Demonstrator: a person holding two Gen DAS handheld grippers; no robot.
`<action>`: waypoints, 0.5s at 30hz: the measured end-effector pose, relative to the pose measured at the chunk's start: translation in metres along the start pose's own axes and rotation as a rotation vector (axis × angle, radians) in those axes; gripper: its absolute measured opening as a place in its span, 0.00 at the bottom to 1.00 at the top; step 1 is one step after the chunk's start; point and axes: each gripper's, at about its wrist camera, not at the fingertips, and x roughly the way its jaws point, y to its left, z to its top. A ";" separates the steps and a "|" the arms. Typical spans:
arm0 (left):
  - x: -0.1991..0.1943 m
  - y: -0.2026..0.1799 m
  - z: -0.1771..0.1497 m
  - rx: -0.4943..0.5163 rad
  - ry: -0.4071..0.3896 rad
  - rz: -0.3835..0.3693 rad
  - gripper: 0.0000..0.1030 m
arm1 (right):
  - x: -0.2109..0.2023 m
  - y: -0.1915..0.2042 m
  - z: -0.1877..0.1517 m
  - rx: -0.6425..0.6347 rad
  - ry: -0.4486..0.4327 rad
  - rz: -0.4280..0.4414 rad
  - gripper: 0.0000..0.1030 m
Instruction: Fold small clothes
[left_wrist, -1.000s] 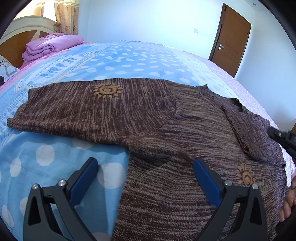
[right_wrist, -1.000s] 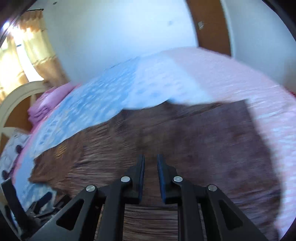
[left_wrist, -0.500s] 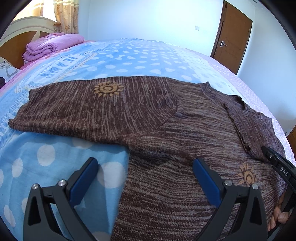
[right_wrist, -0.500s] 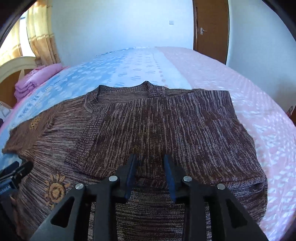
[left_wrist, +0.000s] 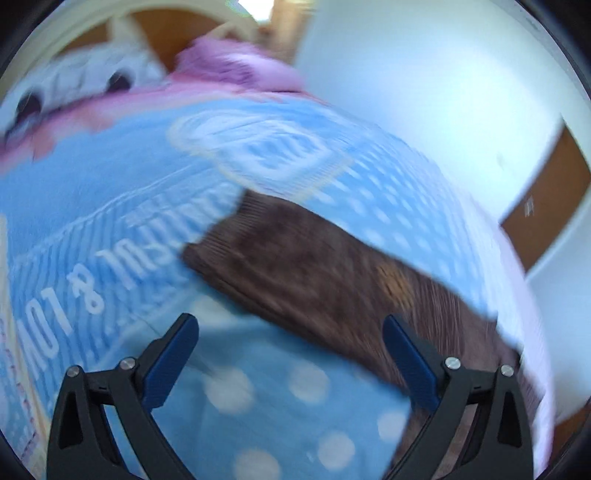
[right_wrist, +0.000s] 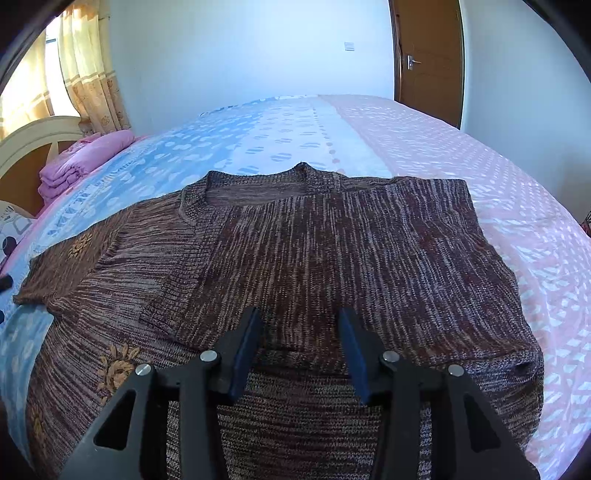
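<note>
A brown knitted sweater (right_wrist: 332, 251) lies flat on the bed, its right sleeve folded over the chest and its left sleeve (right_wrist: 77, 266) stretched out to the side. My right gripper (right_wrist: 299, 325) hovers just above the folded sleeve's lower edge; its jaws are opening and nothing is pinched between them. The left wrist view is blurred by motion. There my left gripper (left_wrist: 290, 332) stands wide open over the blue sheet, near the outstretched sleeve's cuff (left_wrist: 236, 240), holding nothing.
The bed has a blue dotted sheet (right_wrist: 236, 140) on the left and a pink one (right_wrist: 480, 173) on the right. A folded pink blanket (right_wrist: 81, 162) lies by the headboard (right_wrist: 33, 136). A brown door (right_wrist: 424, 55) stands in the far wall.
My right gripper's jaws have parted and let go of the folded sleeve, which now lies flat. My left gripper has swung left toward the outstretched sleeve's cuff, rolling as it went.
</note>
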 end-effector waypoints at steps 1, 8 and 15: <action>0.005 0.009 0.004 -0.036 0.002 0.002 0.99 | 0.000 0.000 0.000 0.001 0.000 0.002 0.45; 0.038 0.023 0.019 -0.083 0.026 0.048 0.97 | 0.000 -0.001 -0.001 0.003 -0.001 0.006 0.46; 0.046 0.022 0.021 -0.123 0.012 0.016 0.74 | 0.001 -0.001 -0.001 0.005 -0.002 0.011 0.47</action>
